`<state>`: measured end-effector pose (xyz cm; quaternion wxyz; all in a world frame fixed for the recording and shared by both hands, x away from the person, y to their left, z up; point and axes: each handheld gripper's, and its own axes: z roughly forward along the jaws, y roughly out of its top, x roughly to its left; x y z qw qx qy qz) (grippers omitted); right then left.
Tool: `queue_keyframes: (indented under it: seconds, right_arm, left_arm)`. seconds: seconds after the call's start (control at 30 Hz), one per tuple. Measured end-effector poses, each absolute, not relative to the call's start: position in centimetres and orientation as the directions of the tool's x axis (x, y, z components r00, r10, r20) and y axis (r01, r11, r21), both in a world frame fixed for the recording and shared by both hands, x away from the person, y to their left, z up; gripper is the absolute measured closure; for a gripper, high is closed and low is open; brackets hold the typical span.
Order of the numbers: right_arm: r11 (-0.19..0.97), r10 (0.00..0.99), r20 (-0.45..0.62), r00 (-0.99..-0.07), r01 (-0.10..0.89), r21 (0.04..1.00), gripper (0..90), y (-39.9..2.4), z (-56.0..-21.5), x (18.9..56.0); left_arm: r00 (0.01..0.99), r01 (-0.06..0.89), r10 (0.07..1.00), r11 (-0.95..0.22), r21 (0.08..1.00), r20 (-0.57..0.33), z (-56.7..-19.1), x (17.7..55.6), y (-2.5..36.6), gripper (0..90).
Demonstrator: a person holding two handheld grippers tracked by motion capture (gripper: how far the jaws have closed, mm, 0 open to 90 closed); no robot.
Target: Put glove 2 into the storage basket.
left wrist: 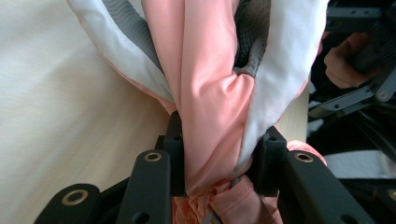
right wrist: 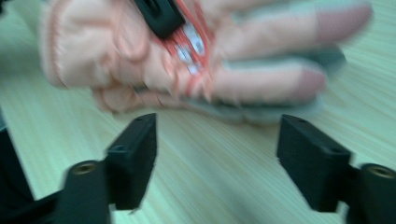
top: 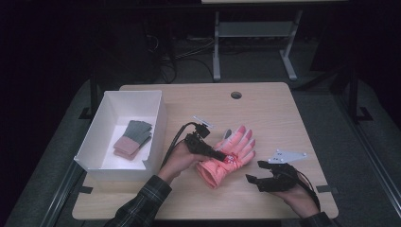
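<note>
A pink padded glove (top: 228,160) with darker pink fingertips and a grey-white palm lies on the wooden table (top: 283,118), fingers pointing away from me. My left gripper (top: 222,155) is shut on it around the middle. In the left gripper view the bunched pink and white fabric of the glove (left wrist: 210,93) is pinched between the jaws of the left gripper (left wrist: 222,154). My right gripper (top: 255,171) rests to the right of the cuff, open and holding nothing. In the right gripper view the jaws of the right gripper (right wrist: 217,154) stand wide over bare wood, short of the glove (right wrist: 140,56).
A white open box (top: 158,123) stands at the left of the table and holds a folded grey and pink pair of gloves (top: 133,138). A round cable hole (top: 236,95) sits near the table's far edge. Beyond the table are metal legs (top: 216,47) and cables on the floor.
</note>
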<state>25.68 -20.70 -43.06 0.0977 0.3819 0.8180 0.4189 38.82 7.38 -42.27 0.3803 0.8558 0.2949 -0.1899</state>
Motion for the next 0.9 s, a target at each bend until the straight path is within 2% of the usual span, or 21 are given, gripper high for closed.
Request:
queue_keyframes:
  seconds: [0.27, 0.43, 0.9]
  right_arm:
    - [0.368, 0.740, 0.151, -0.656, 0.582, 0.725, 13.8, -21.2, -44.2, 26.4]
    - [0.403, 0.748, 0.107, -0.655, 0.576, 0.711, 11.7, -20.8, -45.1, 26.6]
    - [0.388, 0.765, 0.112, -0.634, 0.593, 0.706, 11.6, -21.1, -45.5, 26.9]
  left_arm:
    - [0.772, 0.635, 0.417, -0.499, 0.590, -0.479, -38.8, 38.3, 8.7, 64.6]
    - [0.784, 0.619, 0.425, -0.479, 0.622, -0.453, -36.2, 38.1, 9.8, 64.5]
    - [0.787, 0.590, 0.499, -0.436, 0.680, -0.363, -30.0, 38.1, 14.1, 64.1]
